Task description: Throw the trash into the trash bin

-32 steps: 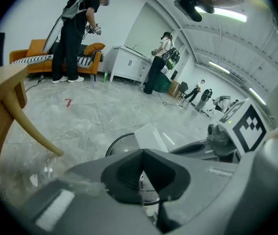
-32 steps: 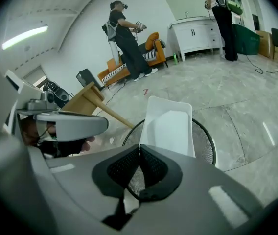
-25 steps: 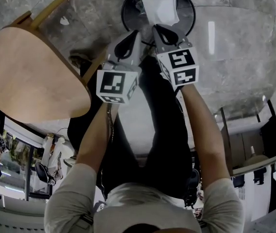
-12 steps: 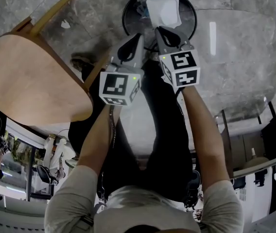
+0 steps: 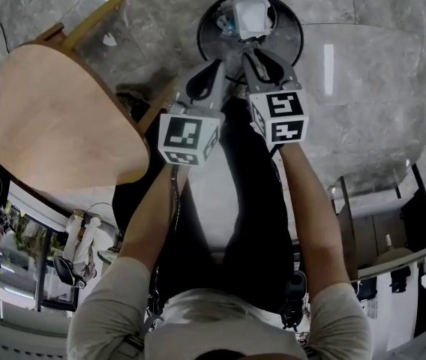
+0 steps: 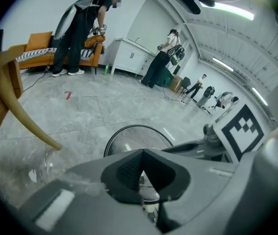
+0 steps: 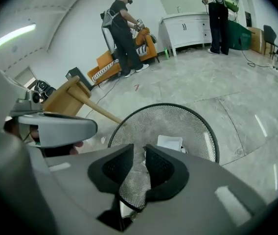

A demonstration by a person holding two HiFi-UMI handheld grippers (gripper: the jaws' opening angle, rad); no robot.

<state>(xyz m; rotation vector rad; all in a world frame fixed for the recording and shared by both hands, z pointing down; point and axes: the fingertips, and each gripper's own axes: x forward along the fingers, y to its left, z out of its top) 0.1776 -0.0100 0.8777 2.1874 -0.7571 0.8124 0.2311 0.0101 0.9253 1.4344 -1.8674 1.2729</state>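
In the head view, the trash bin (image 5: 211, 42), a round black mesh basket, is seen on the grey stone floor just ahead of both grippers. A white piece of trash (image 5: 249, 15) lies inside it, near the far wall. The right gripper (image 5: 260, 53) is held over the near rim, and the left gripper (image 5: 211, 70) is held just beside it. A pale wooden top (image 5: 55, 118) is seen to the left, well apart from the bin. Something bluish beside the white piece cannot be identified, and the near part of the bin floor is covered by the grippers.

In the left gripper view, the left gripper (image 6: 143, 152) is shown with its tips pressed together and nothing caught between them. Only the far arc of the bin (image 6: 129, 138) is shown above the jaws, so the trash is largely hidden here.

In the right gripper view, the jaws of the right gripper (image 7: 139, 151) have just been opening. They stand apart with nothing between them, and only mesh is seen through the gap. The white piece (image 7: 170, 143) rests flat inside the bin (image 7: 193, 126), clear of the pads.

The piece is judged to be light, thin and soft, likely to crumple and unlikely to break. It would best be pinched at an edge or fold. Whether it is tissue, paper or a wrapper cannot be told.
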